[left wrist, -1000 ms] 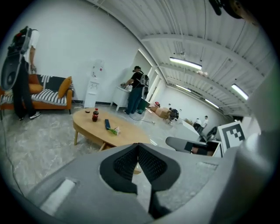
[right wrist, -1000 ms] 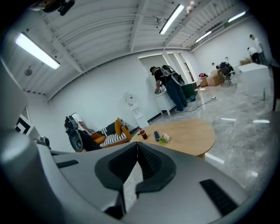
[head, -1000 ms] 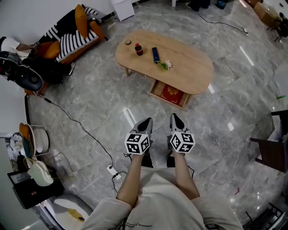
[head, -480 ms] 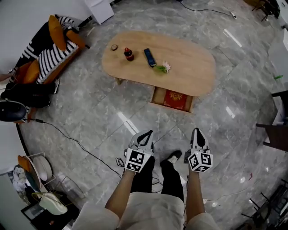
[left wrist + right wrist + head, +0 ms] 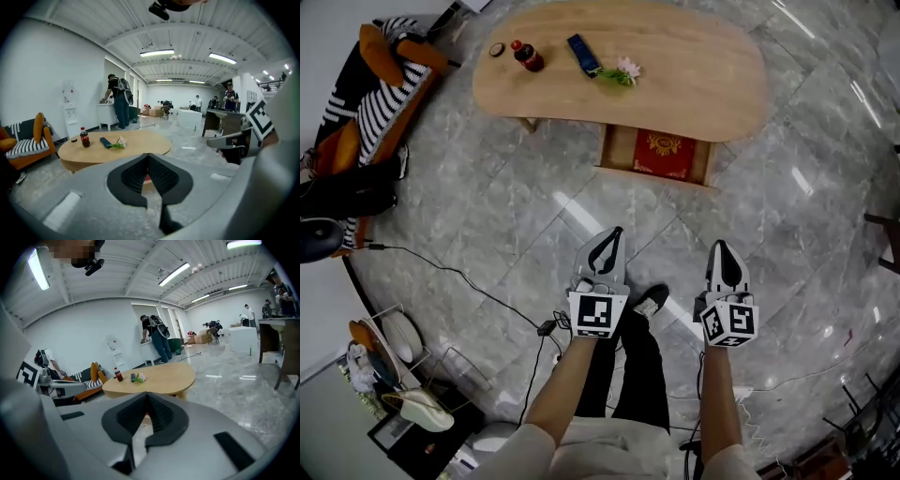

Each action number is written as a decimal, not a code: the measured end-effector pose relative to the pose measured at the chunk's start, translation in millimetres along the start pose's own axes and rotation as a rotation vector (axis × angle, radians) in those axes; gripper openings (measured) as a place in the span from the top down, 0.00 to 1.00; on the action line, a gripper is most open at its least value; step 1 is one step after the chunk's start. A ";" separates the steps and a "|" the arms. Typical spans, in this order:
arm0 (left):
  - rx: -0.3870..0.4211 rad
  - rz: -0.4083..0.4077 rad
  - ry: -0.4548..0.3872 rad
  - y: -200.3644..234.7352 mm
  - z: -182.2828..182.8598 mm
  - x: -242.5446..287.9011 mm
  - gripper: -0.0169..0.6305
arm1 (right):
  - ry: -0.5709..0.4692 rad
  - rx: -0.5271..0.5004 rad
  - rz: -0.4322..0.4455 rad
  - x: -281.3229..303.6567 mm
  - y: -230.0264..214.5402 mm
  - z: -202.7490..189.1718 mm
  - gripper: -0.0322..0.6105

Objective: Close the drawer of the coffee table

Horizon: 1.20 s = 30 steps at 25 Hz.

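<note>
Gaping under the oval light-wood coffee table (image 5: 703, 66), the wooden drawer (image 5: 615, 150) is not yet pushed; grey left gripper (image 5: 612, 234) and right gripper (image 5: 722, 247), both clenched empty, hang well short of that table.

My left gripper (image 5: 609, 234) and right gripper (image 5: 724, 248) are grey and black, with black-and-white marker cubes (image 5: 598, 314). Ahead, the coffee table (image 5: 694, 66) is pale wood; its drawer (image 5: 613, 150) holds a red item (image 5: 666, 154) with gold print, over grey-veined floor (image 5: 487, 225).

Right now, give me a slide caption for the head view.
Open drawer of the coffee table ahead; left claw and right claw shut, empty.
</note>
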<state>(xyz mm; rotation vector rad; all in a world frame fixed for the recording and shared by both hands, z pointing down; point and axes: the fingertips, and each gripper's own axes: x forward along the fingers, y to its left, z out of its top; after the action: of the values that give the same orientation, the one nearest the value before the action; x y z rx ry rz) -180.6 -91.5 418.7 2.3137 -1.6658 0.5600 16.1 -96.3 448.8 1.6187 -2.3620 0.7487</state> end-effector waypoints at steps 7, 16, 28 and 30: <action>-0.017 -0.013 0.014 8.9 -39.1 28.8 0.96 | 0.007 -0.003 0.136 18.2 -31.5 -40.2 0.93; -0.049 -0.023 0.057 55.1 -175.8 109.7 0.96 | -0.032 -0.137 0.101 94.6 -77.5 -128.8 0.93; -0.093 0.032 -0.177 84.9 -248.3 197.5 0.96 | -0.082 -0.293 0.101 177.9 -100.9 -190.3 0.92; -0.098 0.027 -0.192 85.1 -256.2 198.7 0.96 | -0.055 -0.318 0.100 175.4 -97.2 -188.9 0.92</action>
<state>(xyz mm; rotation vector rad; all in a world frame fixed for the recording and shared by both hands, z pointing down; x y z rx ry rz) -248.9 -185.4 733.1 2.3400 -1.7671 0.2610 11.7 -173.0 713.4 1.4146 -2.4622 0.3230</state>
